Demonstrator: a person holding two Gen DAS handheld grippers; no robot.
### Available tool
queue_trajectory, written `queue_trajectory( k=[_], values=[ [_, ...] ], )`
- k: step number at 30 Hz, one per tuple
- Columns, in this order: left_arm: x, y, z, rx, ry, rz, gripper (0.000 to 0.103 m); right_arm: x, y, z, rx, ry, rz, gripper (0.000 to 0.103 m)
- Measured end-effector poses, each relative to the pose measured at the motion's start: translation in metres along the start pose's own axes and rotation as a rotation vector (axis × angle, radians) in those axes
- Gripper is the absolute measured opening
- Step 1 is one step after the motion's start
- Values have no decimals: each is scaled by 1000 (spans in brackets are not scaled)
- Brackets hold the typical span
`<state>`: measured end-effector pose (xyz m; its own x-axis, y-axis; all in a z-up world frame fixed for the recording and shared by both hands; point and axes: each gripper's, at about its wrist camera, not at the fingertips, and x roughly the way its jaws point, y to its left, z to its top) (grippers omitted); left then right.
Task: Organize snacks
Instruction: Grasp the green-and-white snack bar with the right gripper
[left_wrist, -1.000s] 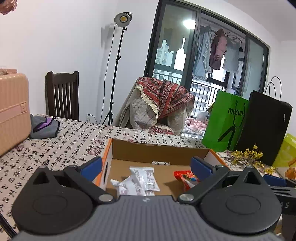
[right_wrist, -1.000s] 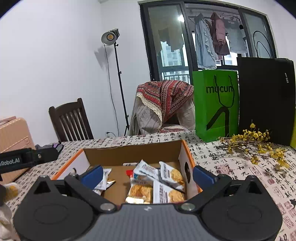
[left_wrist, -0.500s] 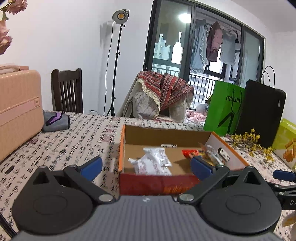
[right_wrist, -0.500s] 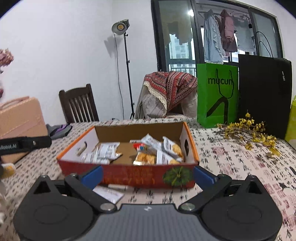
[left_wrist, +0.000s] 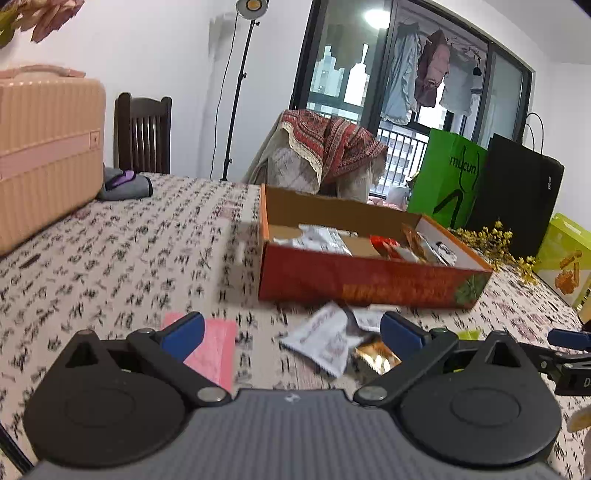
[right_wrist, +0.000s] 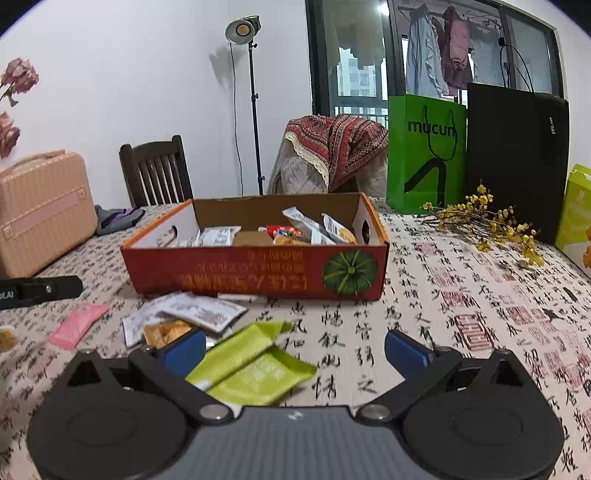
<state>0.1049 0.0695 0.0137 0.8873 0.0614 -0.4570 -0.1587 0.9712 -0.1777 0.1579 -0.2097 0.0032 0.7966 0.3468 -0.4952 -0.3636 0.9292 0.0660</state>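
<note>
Open red/orange cardboard box w/ pumpkin print holds white, red & orange crinkly foil snack packs. On the calligraphy-print tablecloth in front of box: flat green foil sachets between my right gripper fingers, untouched; white pack between left gripper fingers, pink sachet behind its left finger. Both spread wide, empty.

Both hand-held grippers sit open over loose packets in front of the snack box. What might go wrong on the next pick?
1. The white packet overlaps a golden snack and other wrappers, so the left hand-held gripper may pinch two at once.
2. The green packets lie flat and stacked, so the right hand-held gripper could slide off or lift both.
3. The box's front wall faces both grippers, so a low carry might clip it.
</note>
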Motion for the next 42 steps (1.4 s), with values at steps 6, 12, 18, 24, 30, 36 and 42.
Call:
queue_trajectory(
  k=[6, 12, 18, 24, 30, 36, 42],
  values=[
    [-10, -4, -18, 18, 3, -31, 103, -5, 11, -10, -22, 17, 39, 103],
    [-9, -4, -23, 20, 26, -39, 103, 6, 29, -20, -78, 80, 5, 103],
    [-11, -1, -28, 8, 31, -47, 103, 20, 34, -23, -67, 123, -33, 103],
    [-12, 1, -31, -4, 37, -61, 103, 37, 50, -16, -88, 162, -33, 103],
    [-12, 2, -33, -6, 42, -67, 103, 47, 54, -25, -92, 200, -40, 102],
    [-5, 1, -35, -12, 62, -71, 103, 35, 41, -29, -110, 180, -47, 88],
    [-3, -5, -36, -3, 69, -79, 103, 28, 13, -28, -84, 170, -68, 56]
  ],
)
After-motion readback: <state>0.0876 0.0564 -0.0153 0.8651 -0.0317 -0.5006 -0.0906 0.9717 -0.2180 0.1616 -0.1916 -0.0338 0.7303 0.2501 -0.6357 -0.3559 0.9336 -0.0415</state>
